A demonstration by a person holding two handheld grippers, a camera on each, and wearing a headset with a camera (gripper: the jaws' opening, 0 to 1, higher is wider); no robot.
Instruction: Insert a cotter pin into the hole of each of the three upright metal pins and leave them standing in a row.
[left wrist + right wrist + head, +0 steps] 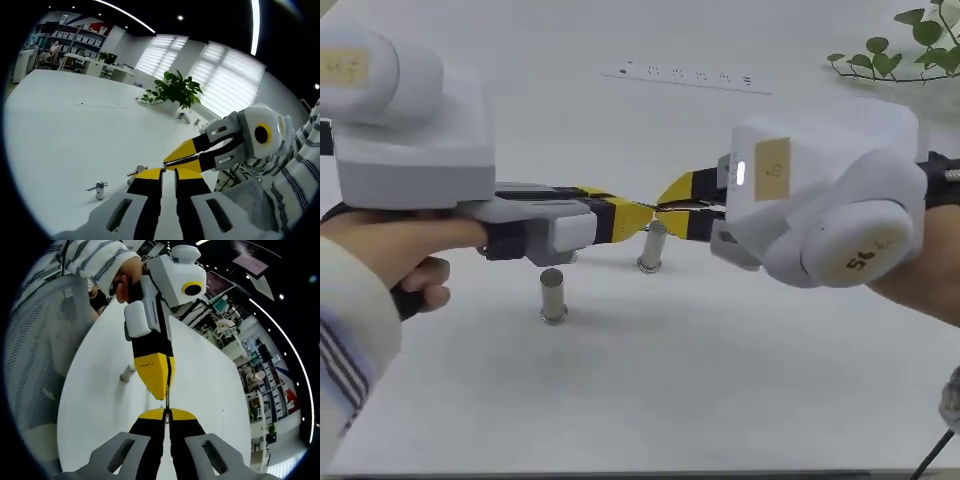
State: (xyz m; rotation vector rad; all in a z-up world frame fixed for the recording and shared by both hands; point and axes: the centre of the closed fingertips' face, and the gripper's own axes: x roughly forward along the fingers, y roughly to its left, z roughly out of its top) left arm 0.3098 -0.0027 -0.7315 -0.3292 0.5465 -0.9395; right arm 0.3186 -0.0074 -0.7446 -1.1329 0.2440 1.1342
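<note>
A thin cotter pin [167, 402] spans the small gap between my two grippers, held in the air above the white table [650, 390]. My right gripper [167, 414] is shut on one end. My left gripper [168, 172] meets it tip to tip and is closed on the other end. In the head view the left gripper [632, 216] comes from the left and the right gripper [670, 204] from the right. Two upright metal pins [552, 296] [651, 247] stand below them. In the left gripper view both pins [100, 189] [138, 171] carry a cross rod.
A white power strip [685, 75] lies at the far side of the table and a green plant [910, 45] stands at the back right. A striped sleeve [300, 170] is behind the right gripper. Open table lies in front of the metal pins.
</note>
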